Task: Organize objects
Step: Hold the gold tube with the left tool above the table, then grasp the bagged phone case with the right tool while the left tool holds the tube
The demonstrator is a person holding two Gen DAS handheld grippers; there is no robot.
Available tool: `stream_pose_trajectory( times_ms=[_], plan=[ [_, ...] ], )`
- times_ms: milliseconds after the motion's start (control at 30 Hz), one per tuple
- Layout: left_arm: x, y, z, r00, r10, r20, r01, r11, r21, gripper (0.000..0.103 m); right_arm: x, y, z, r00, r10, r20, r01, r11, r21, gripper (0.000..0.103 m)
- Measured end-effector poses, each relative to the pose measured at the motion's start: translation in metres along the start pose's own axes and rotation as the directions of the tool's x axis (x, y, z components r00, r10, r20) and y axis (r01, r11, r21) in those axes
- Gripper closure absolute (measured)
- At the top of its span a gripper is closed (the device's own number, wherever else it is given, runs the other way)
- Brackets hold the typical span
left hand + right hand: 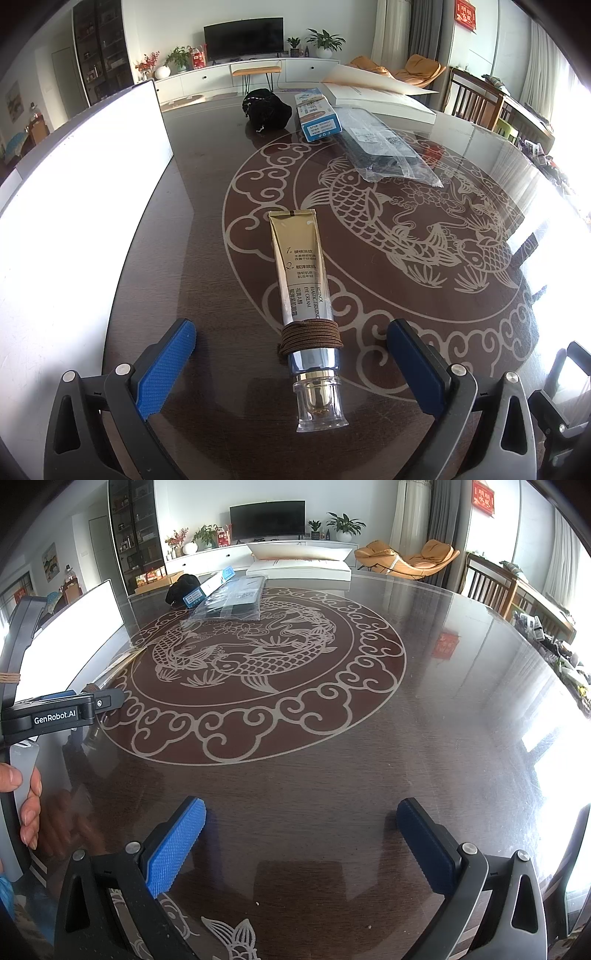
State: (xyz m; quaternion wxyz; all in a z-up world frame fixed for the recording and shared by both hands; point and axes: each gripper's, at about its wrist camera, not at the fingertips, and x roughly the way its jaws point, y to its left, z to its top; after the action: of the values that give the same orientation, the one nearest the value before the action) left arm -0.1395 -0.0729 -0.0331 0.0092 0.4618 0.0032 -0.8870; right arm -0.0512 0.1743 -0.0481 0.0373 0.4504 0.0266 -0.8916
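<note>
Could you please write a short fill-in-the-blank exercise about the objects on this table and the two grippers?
1. The eye cream tube lies between the fingers of the ____ gripper.
2. A brown cord is wound around the tube, near its ____ end.
3. The right gripper is open and holds ____.
4. The table bears a pale pattern of two ____ ringed by clouds.

Missing words: left; cap; nothing; fish
</note>
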Motion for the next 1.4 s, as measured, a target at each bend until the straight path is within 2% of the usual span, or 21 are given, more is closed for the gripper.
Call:
stream_pose_trajectory(
  times_ms=[500,633,667,733,767,900,1000,1100,1267,1333,1400],
  plan=[
    [0.001,0.000,0.000,1.000,-0.001,0.000,0.001,1.000,0.000,0.000,0.000,0.000,0.000,1.000,0.000,0.001,0.000,1.000,0.000,0.000],
    [0.000,0.000,0.000,1.000,-0.002,0.001,0.002,1.000,-0.001,0.000,0.003,-0.002,0.006,1.000,-0.011,-0.024,0.011,1.000,0.026,0.000],
    [0.000,0.000,0.000,1.000,-0.002,0.001,0.002,1.000,-0.001,0.000,0.006,-0.005,0.012,1.000,0.002,-0.026,0.000,0.998,0.062,0.000],
    [0.000,0.000,0.000,1.000,-0.002,0.001,0.002,1.000,-0.001,0.000,0.013,-0.010,0.035,0.996,0.093,0.000,-0.092,0.986,0.142,0.000],
    [0.000,0.000,0.000,1.000,-0.002,0.001,0.002,1.000,-0.001,0.000,0.018,-0.009,0.050,0.994,0.110,0.007,-0.110,0.982,0.153,0.000],
    [0.000,0.000,0.000,1.000,-0.002,0.001,0.002,1.000,-0.001,0.000,0.041,0.015,0.130,0.986,0.157,0.064,-0.162,0.983,0.084,0.000],
    [0.000,0.000,0.000,1.000,-0.002,0.001,0.002,1.000,-0.001,0.000,0.074,0.038,0.184,0.981,0.191,0.037,-0.193,0.980,0.052,0.000],
    [0.001,0.000,0.000,1.000,-0.002,0.001,0.002,1.000,-0.001,0.000,0.113,0.063,0.221,0.984,0.176,-0.021,-0.175,0.984,0.015,0.000],
    [0.001,0.000,0.000,1.000,-0.002,0.001,0.002,1.000,-0.001,0.000,0.169,0.086,0.246,0.980,0.120,-0.157,-0.126,0.992,-0.029,0.000],
    [0.001,0.000,0.001,1.000,-0.003,0.001,0.003,1.000,-0.001,0.000,0.176,0.090,0.249,0.983,0.111,-0.145,-0.118,0.992,-0.047,0.000],
    [0.001,0.000,0.001,1.000,-0.003,0.002,0.003,1.000,-0.001,0.000,0.174,0.094,0.248,0.987,0.095,-0.130,-0.106,0.991,-0.078,0.016]
  ],
)
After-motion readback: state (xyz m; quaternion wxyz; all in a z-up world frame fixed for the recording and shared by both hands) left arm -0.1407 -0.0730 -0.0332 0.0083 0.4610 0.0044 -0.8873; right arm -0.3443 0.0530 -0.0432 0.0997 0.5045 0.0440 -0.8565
